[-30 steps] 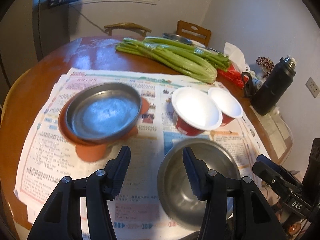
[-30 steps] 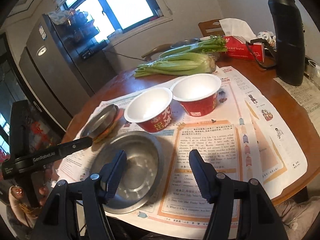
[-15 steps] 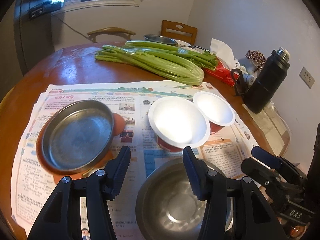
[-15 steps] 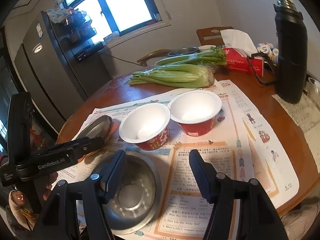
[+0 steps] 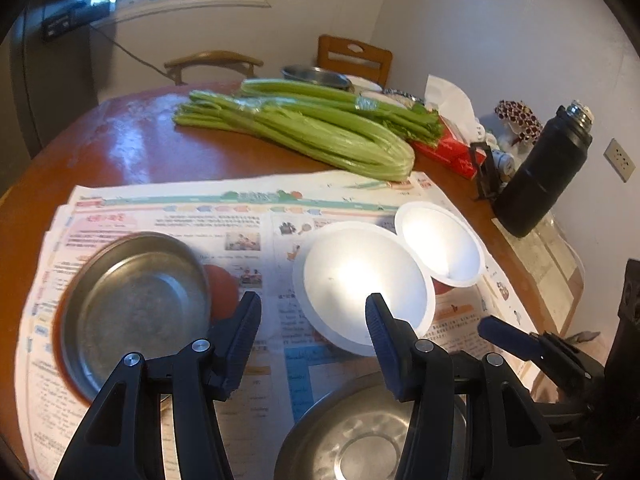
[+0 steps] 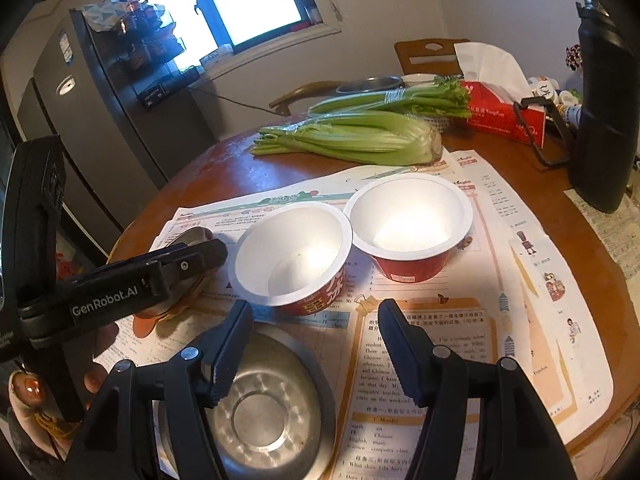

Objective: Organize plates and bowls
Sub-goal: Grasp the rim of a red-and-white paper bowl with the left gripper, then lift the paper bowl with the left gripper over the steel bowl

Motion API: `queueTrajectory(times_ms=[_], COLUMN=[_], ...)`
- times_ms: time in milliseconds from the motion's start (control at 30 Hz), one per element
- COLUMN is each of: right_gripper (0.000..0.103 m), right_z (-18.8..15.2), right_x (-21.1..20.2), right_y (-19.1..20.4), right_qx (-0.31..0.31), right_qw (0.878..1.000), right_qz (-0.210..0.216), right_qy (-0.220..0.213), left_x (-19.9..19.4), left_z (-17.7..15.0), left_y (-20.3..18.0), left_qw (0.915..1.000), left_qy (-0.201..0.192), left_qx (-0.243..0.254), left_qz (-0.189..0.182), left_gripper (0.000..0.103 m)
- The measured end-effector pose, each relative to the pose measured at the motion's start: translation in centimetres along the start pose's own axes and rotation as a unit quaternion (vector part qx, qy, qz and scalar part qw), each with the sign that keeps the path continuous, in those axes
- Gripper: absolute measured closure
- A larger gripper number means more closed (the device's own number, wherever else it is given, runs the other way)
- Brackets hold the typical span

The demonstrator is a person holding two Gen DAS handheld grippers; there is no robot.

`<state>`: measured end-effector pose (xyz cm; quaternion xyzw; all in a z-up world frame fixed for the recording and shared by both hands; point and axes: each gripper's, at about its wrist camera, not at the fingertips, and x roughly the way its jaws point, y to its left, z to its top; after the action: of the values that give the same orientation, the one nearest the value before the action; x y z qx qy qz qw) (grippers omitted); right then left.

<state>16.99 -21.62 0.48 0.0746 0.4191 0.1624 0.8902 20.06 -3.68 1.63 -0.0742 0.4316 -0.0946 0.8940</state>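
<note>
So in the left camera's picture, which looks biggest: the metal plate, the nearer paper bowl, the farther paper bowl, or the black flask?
1. Metal plate
2. Nearer paper bowl
3. Farther paper bowl and black flask: too alike to rank.
The two bowls may really match; nearness inflates the first.

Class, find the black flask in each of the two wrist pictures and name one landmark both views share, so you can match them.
Left wrist view: the black flask stands upright at the right edge of the table, beyond the two white cups.
Right wrist view: the black flask fills the far right edge, its top near the picture's rim.
Shared landmark: the celery lying across the table behind the newspaper.
</note>
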Motion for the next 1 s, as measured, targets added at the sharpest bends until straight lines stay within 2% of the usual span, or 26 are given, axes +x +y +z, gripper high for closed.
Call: queueTrajectory(times_ms=[400,733,1000], right_gripper=[0.038,0.038,0.038], right_z=[1.7,2.2,2.0], right_x=[4.3,6.4,7.2], right_y=[0.4,0.4,0.9], right_qx=[-0.022,-0.037,-0.052], right_qw=[0.999,0.998,0.996], right_qz=[-0.009,0.011,0.023], right_qy=[0.039,0.057,0.069], left_x=[4.0,6.4,6.8], left_z=[2.0,2.1,1.9], left_y=[0.5,0.5,0.4], left_qw=[0.9995,0.9987,0.9985], left_qy=[0.030,0.050,0.054], left_qx=[-0.008,-0.005,-0.002], left_qz=[-0.008,-0.010,-0.008], left_gripper=[0.047,0.047,0.047])
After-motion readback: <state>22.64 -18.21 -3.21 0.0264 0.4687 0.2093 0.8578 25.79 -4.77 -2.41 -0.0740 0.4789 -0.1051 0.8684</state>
